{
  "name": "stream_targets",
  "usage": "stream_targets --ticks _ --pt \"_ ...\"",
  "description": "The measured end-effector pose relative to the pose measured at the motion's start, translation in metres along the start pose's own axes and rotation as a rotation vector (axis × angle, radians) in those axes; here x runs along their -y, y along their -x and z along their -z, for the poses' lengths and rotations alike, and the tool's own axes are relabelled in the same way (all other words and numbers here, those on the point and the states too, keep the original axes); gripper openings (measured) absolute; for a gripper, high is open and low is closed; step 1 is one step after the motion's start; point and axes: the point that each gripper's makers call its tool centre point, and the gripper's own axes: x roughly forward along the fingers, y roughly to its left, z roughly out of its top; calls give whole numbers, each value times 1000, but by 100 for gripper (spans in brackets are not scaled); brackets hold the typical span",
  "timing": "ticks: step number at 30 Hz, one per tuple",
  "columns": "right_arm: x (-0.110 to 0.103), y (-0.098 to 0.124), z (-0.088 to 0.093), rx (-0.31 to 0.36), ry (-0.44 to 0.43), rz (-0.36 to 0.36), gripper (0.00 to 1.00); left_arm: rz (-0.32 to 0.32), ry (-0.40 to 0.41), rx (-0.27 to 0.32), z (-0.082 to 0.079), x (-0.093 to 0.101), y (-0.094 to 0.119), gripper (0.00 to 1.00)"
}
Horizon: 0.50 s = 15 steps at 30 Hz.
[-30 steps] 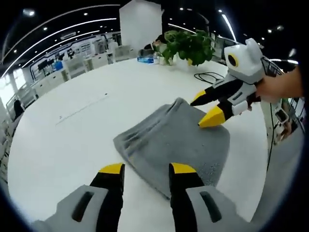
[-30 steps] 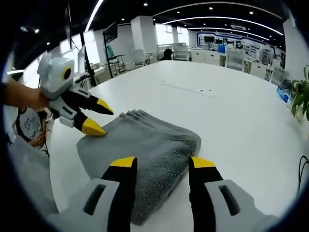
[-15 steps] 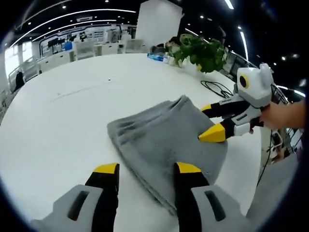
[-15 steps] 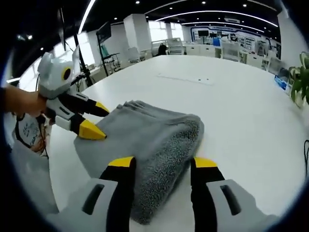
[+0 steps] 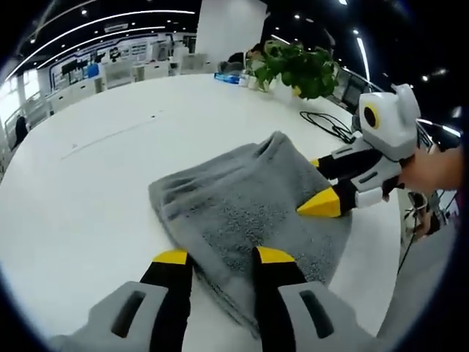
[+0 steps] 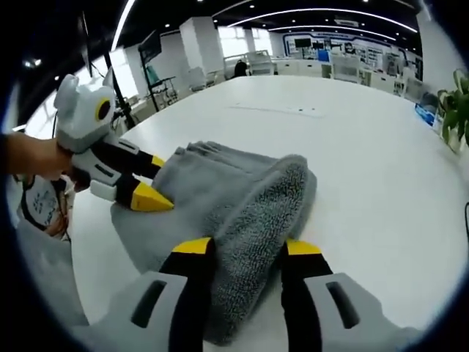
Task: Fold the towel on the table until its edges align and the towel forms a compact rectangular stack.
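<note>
A grey towel (image 5: pixel 242 198) lies folded in several layers on the white table (image 5: pixel 88 183). My left gripper (image 5: pixel 223 257) is low over the towel's near edge, open, with the edge lying between its jaws. It also comes in from the left of the right gripper view as the left gripper (image 6: pixel 154 180), astride the towel's (image 6: pixel 220 183) corner. My right gripper (image 6: pixel 248 248) is shut on a thick, raised fold of the towel. The right gripper (image 5: pixel 317 185), held by a hand, is at the towel's far side in the left gripper view.
A potted plant (image 5: pixel 297 66) and a black cable (image 5: pixel 330 125) are at the table's far side, past the towel. Wide bare tabletop (image 6: pixel 352 147) stretches beyond the towel. Desks and chairs (image 6: pixel 322 62) stand in the room behind.
Both grippers have come lower and closer over the towel, and their jaws have narrowed. The fold at my right gripper has bunched up between its jaws.
</note>
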Motion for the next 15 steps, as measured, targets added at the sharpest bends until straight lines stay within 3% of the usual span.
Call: stream_targets --ticks 15 --pt "18 -20 -19 -10 17 55 34 -28 -68 3 -22 -20 -18 31"
